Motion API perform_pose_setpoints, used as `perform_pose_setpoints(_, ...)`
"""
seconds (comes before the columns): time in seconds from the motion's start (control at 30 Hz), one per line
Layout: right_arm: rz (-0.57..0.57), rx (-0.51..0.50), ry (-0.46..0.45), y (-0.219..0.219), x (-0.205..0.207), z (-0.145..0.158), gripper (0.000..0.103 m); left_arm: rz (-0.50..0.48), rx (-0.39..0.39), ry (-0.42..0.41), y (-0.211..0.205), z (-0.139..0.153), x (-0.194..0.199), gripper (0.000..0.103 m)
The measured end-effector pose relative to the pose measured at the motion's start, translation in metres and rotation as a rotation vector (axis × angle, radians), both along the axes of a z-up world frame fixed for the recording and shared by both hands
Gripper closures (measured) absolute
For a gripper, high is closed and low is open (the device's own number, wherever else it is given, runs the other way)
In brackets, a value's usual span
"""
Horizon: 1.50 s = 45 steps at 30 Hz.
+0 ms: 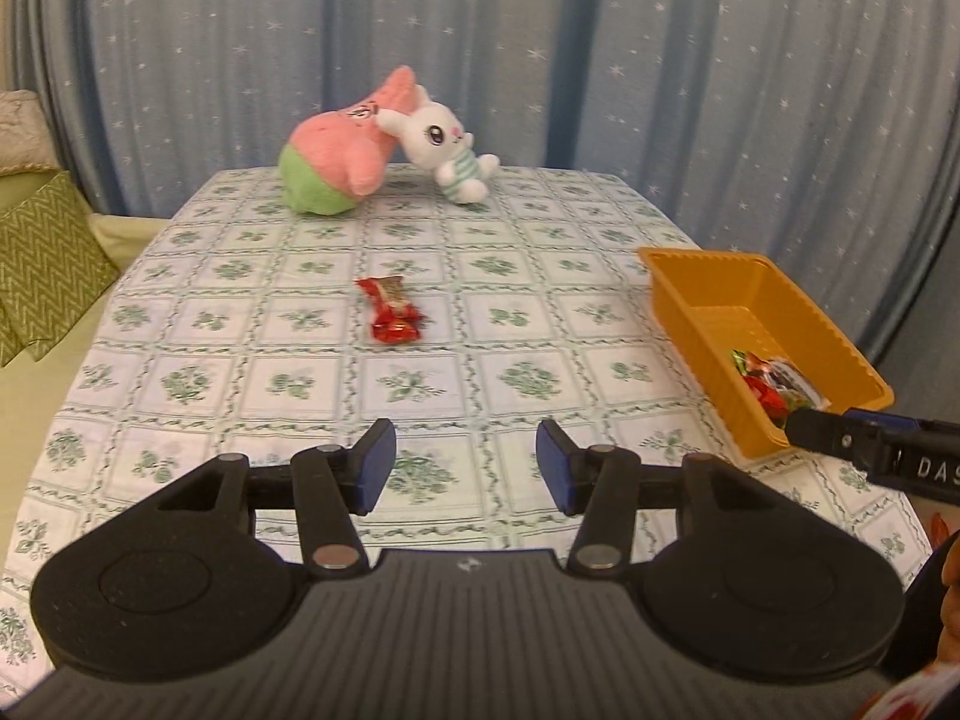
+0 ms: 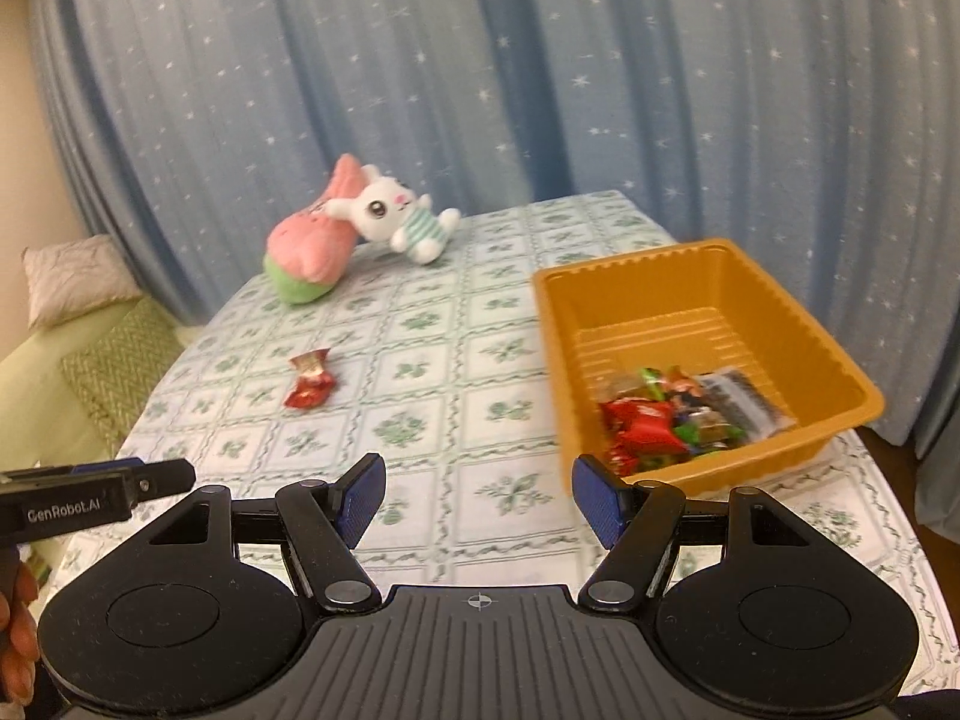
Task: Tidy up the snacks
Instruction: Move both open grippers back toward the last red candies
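Note:
A red-wrapped snack (image 1: 393, 315) lies alone on the floral tablecloth, well ahead of my left gripper (image 1: 466, 468), which is open with nothing between its blue pads. From the right wrist view the same snack (image 2: 310, 387) sits to the left. An orange tray (image 2: 852, 384) stands on the right side of the table and holds several wrapped snacks (image 2: 672, 420) in its near corner. My right gripper (image 2: 478, 498) is open and empty, just in front of the tray's near left corner. The tray (image 1: 672, 300) also shows at the right of the left wrist view.
Two plush toys lean together at the table's far edge: a pink and green one (image 1: 336, 156) and a white rabbit (image 1: 447, 144). A blue starred curtain (image 1: 540, 48) hangs behind. A green sofa with cushions (image 1: 42, 264) stands left of the table.

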State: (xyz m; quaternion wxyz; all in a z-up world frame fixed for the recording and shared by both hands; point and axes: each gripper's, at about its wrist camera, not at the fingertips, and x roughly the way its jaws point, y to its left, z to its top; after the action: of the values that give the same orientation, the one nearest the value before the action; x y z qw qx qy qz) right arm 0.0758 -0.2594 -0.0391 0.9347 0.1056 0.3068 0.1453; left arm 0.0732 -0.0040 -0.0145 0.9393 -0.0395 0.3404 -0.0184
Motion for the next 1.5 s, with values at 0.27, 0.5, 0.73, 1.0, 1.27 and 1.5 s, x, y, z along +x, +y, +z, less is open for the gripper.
perform_pose_setpoints(0.27,0.057,-0.019,0.009,0.023,0.004,-0.004,0.034,0.04,0.002,0.007,0.021,-0.002,-0.002,0.053)
perform_pose_setpoints(0.5,0.109,-0.042,-0.001,0.047,0.021,-0.005,0.034,0.06,0.011,0.012,0.036,-0.007,0.008,0.049)
perform_pose_setpoints(0.73,0.187,-0.087,-0.023,0.081,0.056,-0.011,0.034,0.073,0.028,0.016,0.059,-0.017,0.035,0.042)
perform_pose_setpoints(1.0,0.3,-0.148,-0.037,0.126,0.105,-0.039,0.034,0.087,0.075,0.029,0.089,-0.04,0.081,0.036)
perform_pose_setpoints(1.27,0.348,-0.165,-0.009,0.159,0.156,-0.073,0.034,0.103,0.128,0.046,0.117,-0.072,0.122,0.035)
perform_pose_setpoints(1.5,0.363,-0.149,0.011,0.189,0.182,-0.097,0.034,0.123,0.079,0.07,0.136,-0.089,0.153,0.035)
